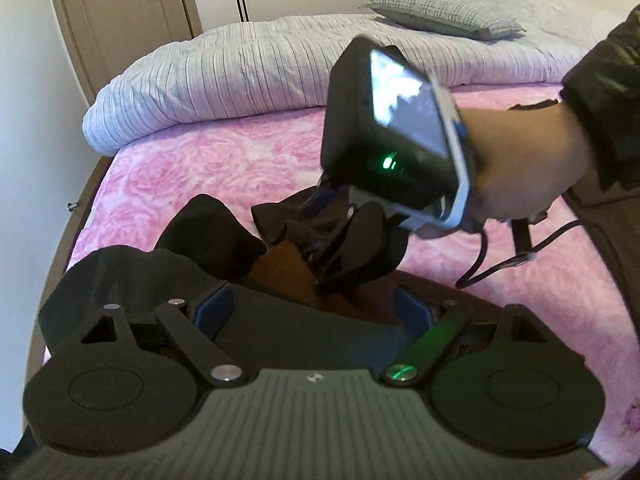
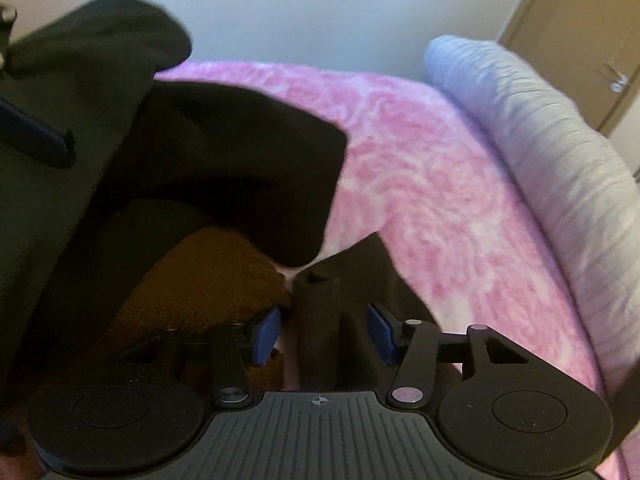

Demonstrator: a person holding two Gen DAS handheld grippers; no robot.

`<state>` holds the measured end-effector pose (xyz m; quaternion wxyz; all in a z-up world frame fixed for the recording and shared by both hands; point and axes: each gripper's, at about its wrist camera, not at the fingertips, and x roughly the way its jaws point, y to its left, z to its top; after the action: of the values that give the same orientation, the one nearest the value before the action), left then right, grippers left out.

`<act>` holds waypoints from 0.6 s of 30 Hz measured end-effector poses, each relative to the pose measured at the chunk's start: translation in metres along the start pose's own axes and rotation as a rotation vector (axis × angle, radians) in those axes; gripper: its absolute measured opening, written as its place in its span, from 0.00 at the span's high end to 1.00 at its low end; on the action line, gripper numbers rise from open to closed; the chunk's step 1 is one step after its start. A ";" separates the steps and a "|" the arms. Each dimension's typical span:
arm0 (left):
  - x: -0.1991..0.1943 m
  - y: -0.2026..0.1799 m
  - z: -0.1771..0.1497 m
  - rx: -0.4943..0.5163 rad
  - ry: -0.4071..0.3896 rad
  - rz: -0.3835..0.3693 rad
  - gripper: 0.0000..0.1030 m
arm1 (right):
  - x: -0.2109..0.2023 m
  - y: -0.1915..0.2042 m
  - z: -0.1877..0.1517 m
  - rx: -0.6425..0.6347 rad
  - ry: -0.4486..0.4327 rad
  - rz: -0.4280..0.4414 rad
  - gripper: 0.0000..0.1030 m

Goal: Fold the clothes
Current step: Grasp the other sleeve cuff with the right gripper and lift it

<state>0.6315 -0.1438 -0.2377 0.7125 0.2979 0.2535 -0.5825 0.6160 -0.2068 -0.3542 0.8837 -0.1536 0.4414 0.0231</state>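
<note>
A black garment (image 1: 208,232) with a brown fleecy lining (image 1: 280,268) lies bunched on the pink bed cover (image 1: 224,160). My left gripper (image 1: 314,310) hovers over its near part, blue pads wide apart and open, with cloth below them. A hand holds my right gripper (image 1: 320,240) just beyond, pointing down into the bunched cloth. In the right wrist view the garment (image 2: 224,168) fills the left side, brown lining (image 2: 192,280) showing. My right gripper (image 2: 323,338) straddles an upright fold of dark cloth (image 2: 320,320); a gap shows on each side of the fold, so the pads are not pressing.
A rolled striped grey duvet (image 1: 240,72) lies across the far part of the bed, with a grey pillow (image 1: 444,16) behind it. A brown door (image 1: 132,12) and wardrobe panels stand beyond. The person's dark sleeve (image 1: 604,92) enters from the right. A cable (image 1: 492,260) hangs from the right gripper.
</note>
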 end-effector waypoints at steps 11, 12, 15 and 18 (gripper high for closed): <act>-0.009 -0.020 0.018 0.017 -0.009 -0.004 0.18 | -0.096 -0.048 -0.016 0.272 -0.204 -0.117 0.93; -0.007 -0.027 0.024 0.029 -0.014 -0.017 0.18 | -0.117 -0.057 -0.023 0.338 -0.237 -0.138 0.93; 0.002 -0.059 0.048 0.077 -0.037 -0.080 0.18 | -0.181 -0.080 -0.060 0.502 -0.304 -0.233 0.93; 0.017 -0.104 0.077 0.139 -0.062 -0.149 0.18 | -0.237 -0.101 -0.108 0.636 -0.344 -0.338 0.93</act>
<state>0.5344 -0.2256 -0.2103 0.6524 0.3088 0.2116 -0.6590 0.4064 -0.3122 -0.2033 0.9396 0.0632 0.2407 -0.2352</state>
